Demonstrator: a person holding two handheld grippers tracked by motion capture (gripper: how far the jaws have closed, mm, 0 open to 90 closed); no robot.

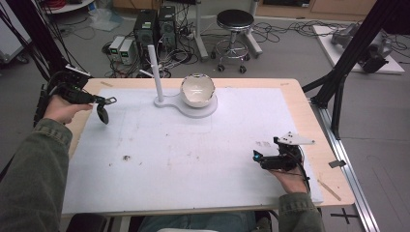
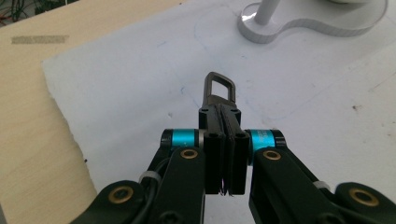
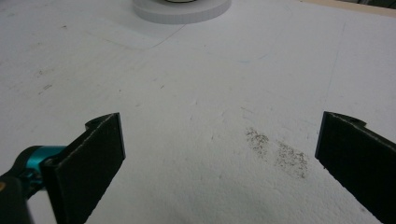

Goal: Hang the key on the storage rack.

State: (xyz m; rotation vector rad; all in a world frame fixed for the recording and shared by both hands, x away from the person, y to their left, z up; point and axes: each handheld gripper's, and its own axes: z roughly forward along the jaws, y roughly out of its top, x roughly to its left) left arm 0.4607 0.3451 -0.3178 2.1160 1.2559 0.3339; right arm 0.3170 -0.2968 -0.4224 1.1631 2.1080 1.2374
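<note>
On a white foam-covered table (image 1: 203, 164), the left gripper (image 1: 102, 102) clamped a dark metal spoon (image 1: 103, 113) by its looped handle, lifted near the white stand (image 1: 186, 104); the right gripper (image 1: 256, 157) rested wide, holding nothing.

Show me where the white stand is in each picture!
High view: white stand at the mat's far middle, with a bowl on it.
Left gripper view: stand at the top right.
Right gripper view: stand at the top edge, left of centre.
Shared landmark: the white mat.
</note>
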